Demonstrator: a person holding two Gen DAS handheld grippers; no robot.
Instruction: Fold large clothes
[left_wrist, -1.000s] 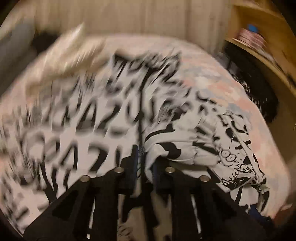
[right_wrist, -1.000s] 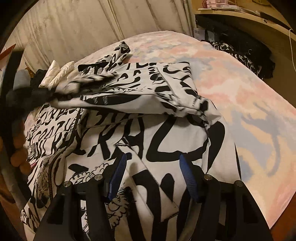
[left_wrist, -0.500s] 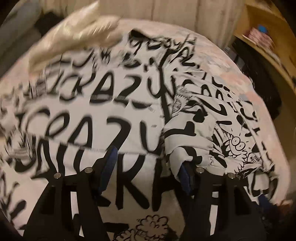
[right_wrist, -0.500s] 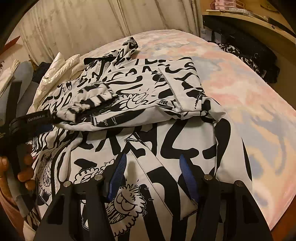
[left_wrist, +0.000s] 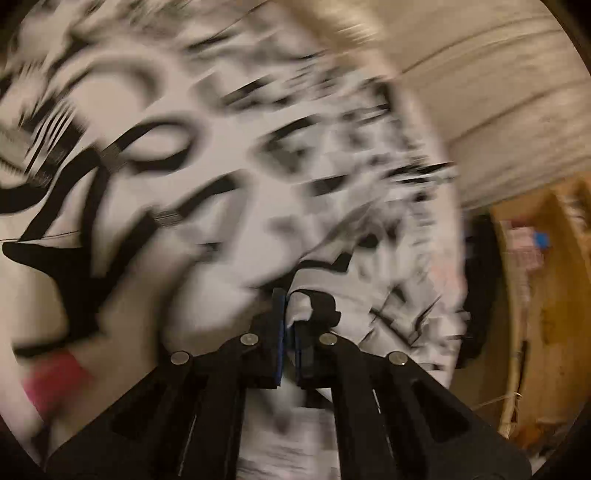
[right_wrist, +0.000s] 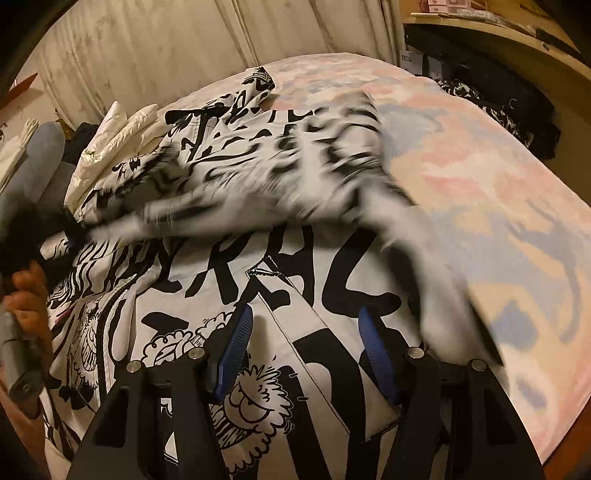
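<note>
Gripping a pinch of the printed garment (right_wrist: 280, 280), the left gripper (left_wrist: 290, 325) has its jaws clenched on the cloth; the right gripper (right_wrist: 306, 354) hangs released above the part spread on the bed (right_wrist: 498, 184). Best to carry the sleeve across low and taut. Motion blur smears the lifted fabric, so its edges are unreadable.

The left wrist camera sits right behind the left tool (left_wrist: 290, 314), very close to the black-and-white printed jacket (left_wrist: 207, 155), and its picture is blurry. The right wrist camera looks down over the right tool (right_wrist: 304, 328), farther back, across the bed (right_wrist: 480, 192). Both see the jacket.
</note>
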